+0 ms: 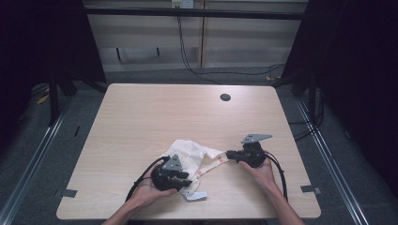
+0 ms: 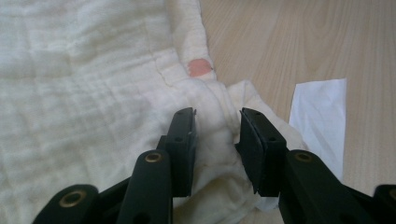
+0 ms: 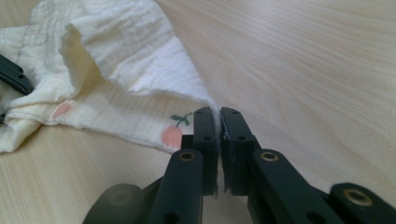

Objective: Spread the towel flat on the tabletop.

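Note:
A cream muslin cloth (image 1: 190,152) with small pink fruit prints lies crumpled on the wooden table (image 1: 164,112) near its front edge. My left gripper (image 1: 184,183) is at the cloth's near side. In the left gripper view its jaws (image 2: 217,126) stand partly closed, pinching a bunched fold of the cloth (image 2: 93,84). My right gripper (image 1: 229,154) is at the cloth's right end, pointing left. There its jaws (image 3: 219,126) are shut on the thin corner edge of the cloth (image 3: 116,56), beside a pink print. A strip of cloth stretches between the two grippers.
A small white tag or slip (image 1: 195,196) lies on the table just in front of the cloth, right of the left jaws (image 2: 320,121). A round cable hole (image 1: 225,97) sits near the table's far edge. Black frame posts and cables stand around the table.

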